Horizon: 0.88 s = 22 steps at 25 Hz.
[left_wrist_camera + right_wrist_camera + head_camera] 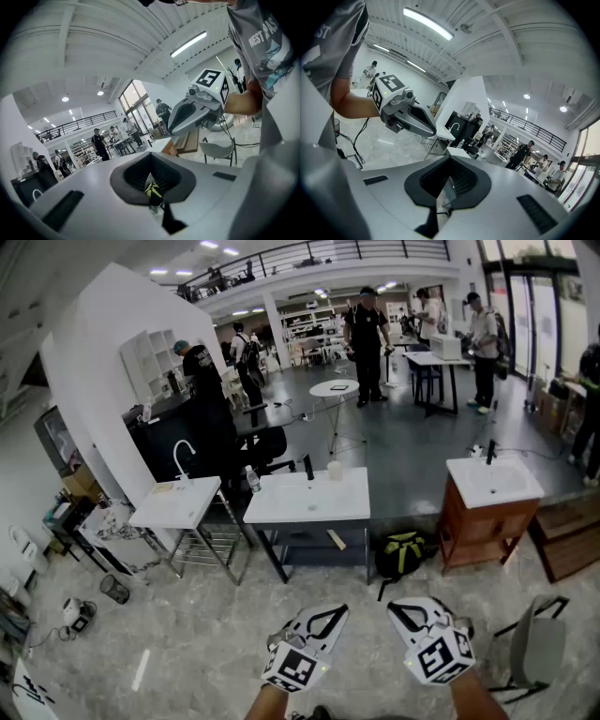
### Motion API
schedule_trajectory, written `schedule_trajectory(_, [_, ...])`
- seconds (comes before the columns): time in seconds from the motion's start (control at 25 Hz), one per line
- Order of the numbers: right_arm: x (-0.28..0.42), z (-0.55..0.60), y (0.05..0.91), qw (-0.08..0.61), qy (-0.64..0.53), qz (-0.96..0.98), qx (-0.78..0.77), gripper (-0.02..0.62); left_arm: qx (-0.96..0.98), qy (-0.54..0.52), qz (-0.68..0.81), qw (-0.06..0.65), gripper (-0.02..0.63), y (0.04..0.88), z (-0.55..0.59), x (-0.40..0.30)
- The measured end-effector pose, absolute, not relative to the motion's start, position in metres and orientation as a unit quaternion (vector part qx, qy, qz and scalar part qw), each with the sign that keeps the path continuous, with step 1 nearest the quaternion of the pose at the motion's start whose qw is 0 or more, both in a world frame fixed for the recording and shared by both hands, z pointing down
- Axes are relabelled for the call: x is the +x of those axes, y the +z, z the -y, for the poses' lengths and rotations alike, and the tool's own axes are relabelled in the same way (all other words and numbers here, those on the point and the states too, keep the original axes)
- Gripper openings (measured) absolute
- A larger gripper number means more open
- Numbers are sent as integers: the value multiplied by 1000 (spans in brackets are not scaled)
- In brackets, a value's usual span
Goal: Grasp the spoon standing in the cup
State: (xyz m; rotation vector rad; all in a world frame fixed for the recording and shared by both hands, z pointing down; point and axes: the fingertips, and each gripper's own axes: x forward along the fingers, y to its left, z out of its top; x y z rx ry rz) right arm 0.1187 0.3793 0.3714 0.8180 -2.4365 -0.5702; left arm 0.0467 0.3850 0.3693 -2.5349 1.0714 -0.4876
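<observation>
A white cup (335, 470) stands at the back of the middle white sink counter (309, 502), next to a black tap (307, 466). It is too small and far to make out a spoon in it. Both grippers are held low at the bottom of the head view, far short of the counter and pointing toward it. My left gripper (339, 611) has its jaws together with nothing in them, and so does my right gripper (395, 607). Each gripper view shows the other gripper (197, 105) (405, 112) beside it in the air.
A black and yellow backpack (401, 554) lies on the floor under the counter's right end. A second sink stand (178, 504) is at the left, a wooden sink cabinet (487, 512) at the right, a grey chair (539, 643) near right. Several people stand further back.
</observation>
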Motion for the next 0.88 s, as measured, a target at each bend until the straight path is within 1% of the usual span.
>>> schedule_trajectory(0.52, [136,-382,371,245,-215,898,296,32,-889,-176,-385,173,2,372,-389,63])
schedule_trajectory(0.88, [152,-379,370,221,-200,908,296,34,-887,-181,-388,171,2,376,-387,80])
